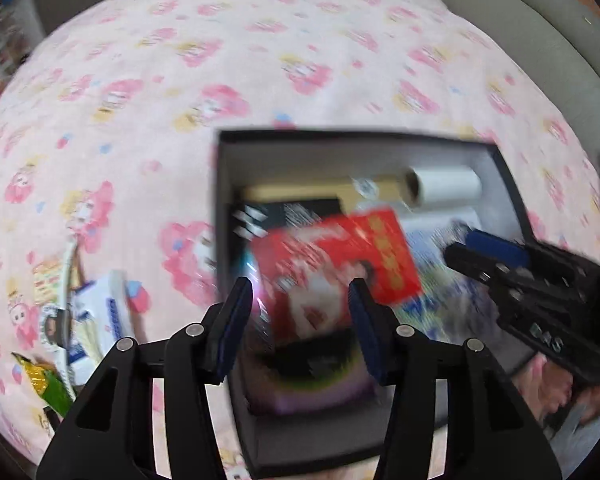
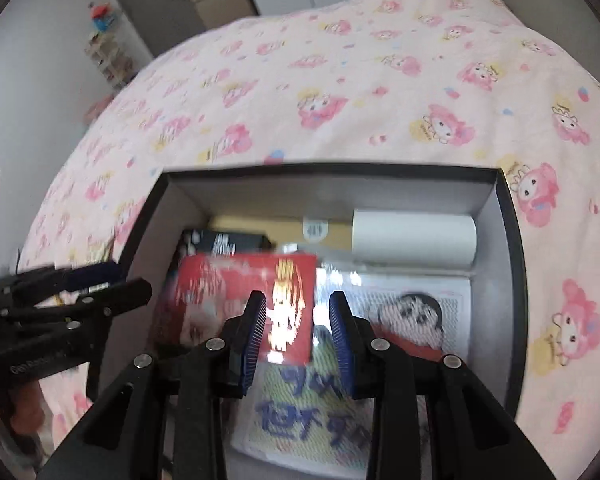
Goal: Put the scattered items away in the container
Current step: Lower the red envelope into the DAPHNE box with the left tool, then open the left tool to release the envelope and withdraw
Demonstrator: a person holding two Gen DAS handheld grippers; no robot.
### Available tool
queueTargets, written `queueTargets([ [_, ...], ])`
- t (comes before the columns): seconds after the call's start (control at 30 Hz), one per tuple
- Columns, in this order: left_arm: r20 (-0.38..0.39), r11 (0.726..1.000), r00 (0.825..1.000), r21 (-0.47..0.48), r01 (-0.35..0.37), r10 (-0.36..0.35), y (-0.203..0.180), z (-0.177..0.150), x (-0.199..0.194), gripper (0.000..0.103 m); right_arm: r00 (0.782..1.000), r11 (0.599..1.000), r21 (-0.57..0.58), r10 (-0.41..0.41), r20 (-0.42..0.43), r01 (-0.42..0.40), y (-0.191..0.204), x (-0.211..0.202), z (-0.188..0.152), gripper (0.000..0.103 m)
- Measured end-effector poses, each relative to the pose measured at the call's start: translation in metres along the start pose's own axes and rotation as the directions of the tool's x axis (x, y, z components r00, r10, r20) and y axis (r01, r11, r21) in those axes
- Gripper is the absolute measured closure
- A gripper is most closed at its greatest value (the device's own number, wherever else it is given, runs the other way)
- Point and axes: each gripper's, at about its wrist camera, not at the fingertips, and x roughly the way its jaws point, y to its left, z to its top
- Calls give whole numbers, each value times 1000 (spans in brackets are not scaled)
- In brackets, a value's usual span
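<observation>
A black box (image 1: 340,136) with a grey inside lies on the pink bedspread. Inside it are a red packet (image 1: 340,264), blurred, a white roll (image 1: 448,186), a black packet (image 1: 296,210) and a printed cartoon pack (image 1: 436,280). My left gripper (image 1: 300,300) hangs open over the box's near left part with nothing between its fingers. The right gripper (image 1: 468,246) reaches in from the right. In the right wrist view my right gripper (image 2: 298,312) stands open above the box (image 2: 340,168), over the red packet (image 2: 244,300) and the cartoon pack (image 2: 416,316), with the white roll (image 2: 414,240) beyond. The left gripper (image 2: 120,280) is at the left rim.
On the bedspread left of the box lie a white and blue packet (image 1: 96,312) and a green and yellow wrapper (image 1: 48,384). A grey headboard (image 1: 540,32) curves at the far right. Cardboard boxes (image 2: 216,4) and shelves (image 2: 108,56) stand beyond the bed.
</observation>
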Motion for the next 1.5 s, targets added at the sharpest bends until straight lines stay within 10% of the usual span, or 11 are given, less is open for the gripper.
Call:
queueTargets([
  [0.4, -207, 988, 973, 141, -69, 97, -27, -11, 64, 71, 978, 997, 76, 44, -205, -29, -25, 46, 0, 74],
  [0.93, -118, 997, 992, 65, -29, 37, -15, 22, 63, 76, 980, 986, 83, 153, -130, -143, -8, 68, 30, 74],
  [1.5, 29, 996, 998, 68, -61, 60, -24, 38, 34, 67, 997, 996, 45, 84, -2, -83, 10, 19, 17, 74],
])
